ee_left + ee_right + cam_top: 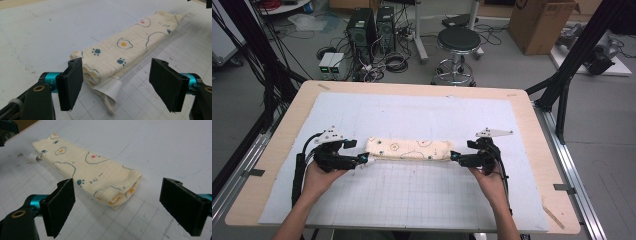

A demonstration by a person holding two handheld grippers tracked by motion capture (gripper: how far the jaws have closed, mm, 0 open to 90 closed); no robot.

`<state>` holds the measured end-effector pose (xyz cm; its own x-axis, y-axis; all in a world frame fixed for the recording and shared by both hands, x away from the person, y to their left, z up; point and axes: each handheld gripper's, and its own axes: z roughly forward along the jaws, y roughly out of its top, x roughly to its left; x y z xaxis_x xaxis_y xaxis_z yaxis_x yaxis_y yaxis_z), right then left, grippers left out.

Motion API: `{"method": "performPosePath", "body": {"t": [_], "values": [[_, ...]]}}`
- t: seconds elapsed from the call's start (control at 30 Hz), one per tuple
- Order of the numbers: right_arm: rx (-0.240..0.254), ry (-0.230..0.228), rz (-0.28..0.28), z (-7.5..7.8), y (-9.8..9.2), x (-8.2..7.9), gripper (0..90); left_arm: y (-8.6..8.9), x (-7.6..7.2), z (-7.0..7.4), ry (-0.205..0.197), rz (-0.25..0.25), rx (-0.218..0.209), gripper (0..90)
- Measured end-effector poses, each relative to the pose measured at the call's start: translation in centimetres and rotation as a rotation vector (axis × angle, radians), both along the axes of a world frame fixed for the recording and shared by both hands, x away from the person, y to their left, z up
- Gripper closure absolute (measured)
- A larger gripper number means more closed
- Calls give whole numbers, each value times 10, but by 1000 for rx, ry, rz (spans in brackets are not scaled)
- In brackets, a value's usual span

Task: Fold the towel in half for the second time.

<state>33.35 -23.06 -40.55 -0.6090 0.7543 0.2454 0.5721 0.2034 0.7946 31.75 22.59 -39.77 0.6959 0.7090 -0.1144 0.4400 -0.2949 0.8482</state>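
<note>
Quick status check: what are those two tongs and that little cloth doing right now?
Left tongs open, right tongs open. Folded cloth flat on the mat, one tong at each end, neither gripping. Nothing in the way.

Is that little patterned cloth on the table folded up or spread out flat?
Folded. The cloth lies as a narrow strip with stacked layers showing at both ends, and a white tag pokes out from one end.

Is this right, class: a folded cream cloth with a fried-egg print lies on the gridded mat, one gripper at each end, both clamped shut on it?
Not quite. The left gripper and right gripper both stand open, as each gripper view shows, pads apart at the ends of the folded cloth. It does lie on the gridded mat.
</note>
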Motion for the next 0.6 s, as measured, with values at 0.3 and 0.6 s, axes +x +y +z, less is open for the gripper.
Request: {"method": "performPosePath", "body": {"t": [0.3, 0.6], "values": [[2, -9, 5, -2, -3, -9, 125, 3, -12, -8, -1, 2, 17, 272], [-15, -18, 21, -7, -3, -22, 122, 12, -27, -12, -9, 7, 11, 265]]}}
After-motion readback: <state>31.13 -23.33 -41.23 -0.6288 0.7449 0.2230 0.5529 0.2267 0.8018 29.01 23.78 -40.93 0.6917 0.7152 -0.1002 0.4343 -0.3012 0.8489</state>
